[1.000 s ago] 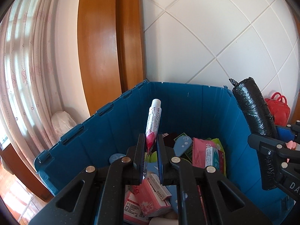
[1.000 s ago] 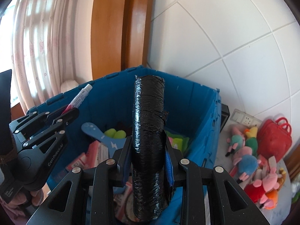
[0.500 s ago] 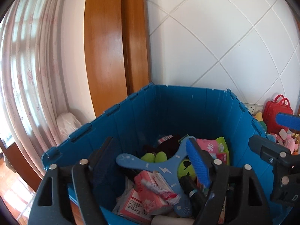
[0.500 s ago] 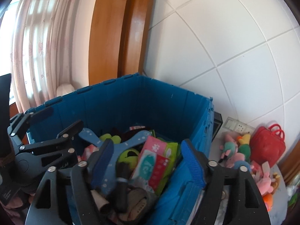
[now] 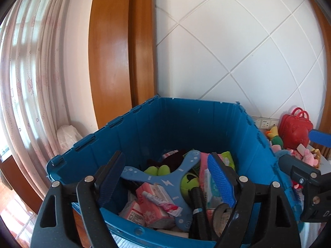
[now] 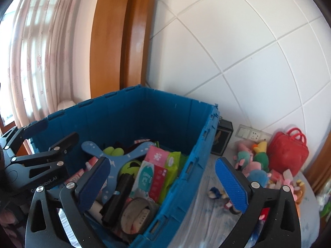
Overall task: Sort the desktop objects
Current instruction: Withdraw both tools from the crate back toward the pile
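Observation:
A blue plastic crate holds several items. The white and pink tube lies on a pink packet near the front. The black wrapped roll lies beside a blue three-armed toy. My left gripper is open and empty above the crate's near side. My right gripper is open and empty over the crate's right wall. Each gripper shows in the other's view, the left gripper and the right gripper.
Plush toys and a red toy bag lie on the table right of the crate, by a wall socket. A black box stands behind the crate. A wooden frame and curtain are to the left.
Both grippers opened. The left one let go of the tube and the right one let go of the black roll; both things now lie in the crate. The grippers have drawn back a little.

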